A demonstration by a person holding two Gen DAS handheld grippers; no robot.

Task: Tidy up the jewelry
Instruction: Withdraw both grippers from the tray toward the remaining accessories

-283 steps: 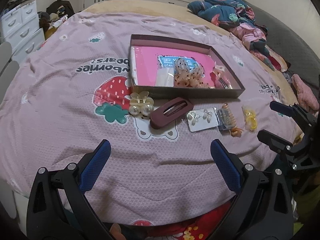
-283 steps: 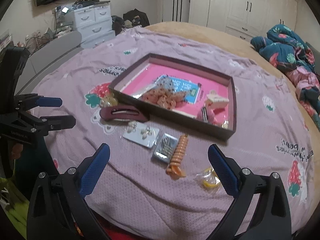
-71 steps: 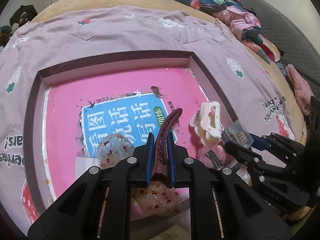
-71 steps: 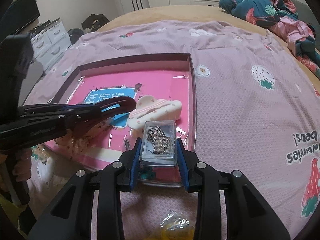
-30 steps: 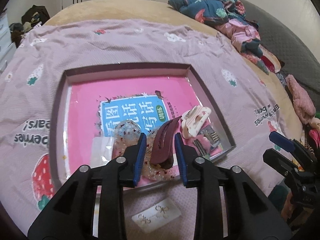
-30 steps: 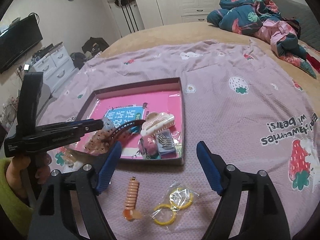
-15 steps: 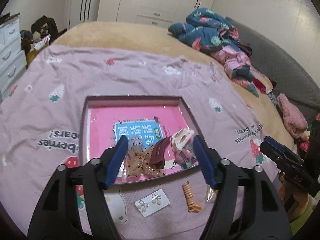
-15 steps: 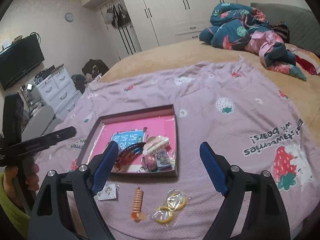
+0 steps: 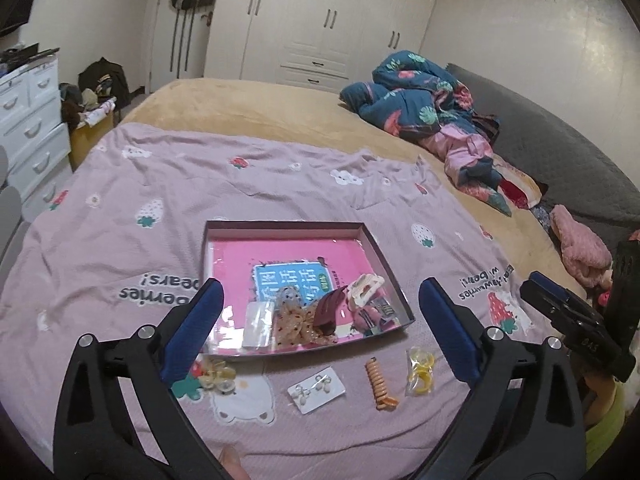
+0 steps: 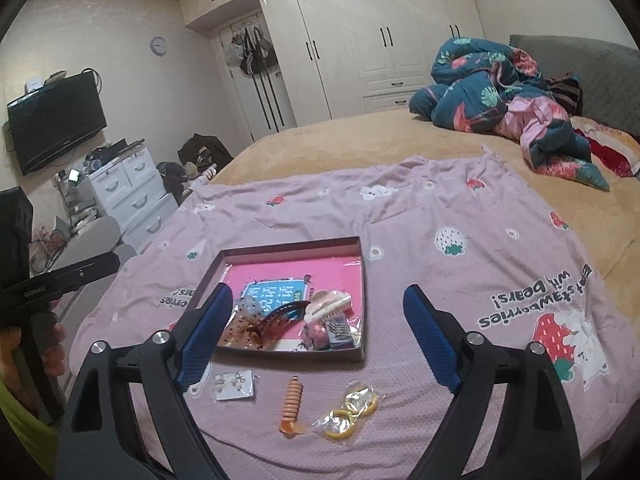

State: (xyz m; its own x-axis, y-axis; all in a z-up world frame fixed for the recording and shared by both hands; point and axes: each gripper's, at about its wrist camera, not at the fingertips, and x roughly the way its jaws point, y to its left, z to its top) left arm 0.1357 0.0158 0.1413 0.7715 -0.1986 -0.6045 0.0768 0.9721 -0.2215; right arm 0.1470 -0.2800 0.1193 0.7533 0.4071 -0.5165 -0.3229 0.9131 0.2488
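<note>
While both grippers hang high over bed, risk is judged: thin earring card (image 9: 316, 389) lies flat on soft blanket (image 9: 120, 248), so pads may snag cloth or slip off card edge.

Left gripper (image 9: 320, 330): jaws just been opening, now spread wide, nothing between. Right gripper (image 10: 318, 336): same, spread, empty.

Card, spiral hair tie (image 9: 381, 385), yellow rings bag (image 9: 420, 366) lie outside box (image 9: 384, 260), just beside its near wall, below left gripper. Pearl clip (image 9: 216, 374) near left pad.
</note>
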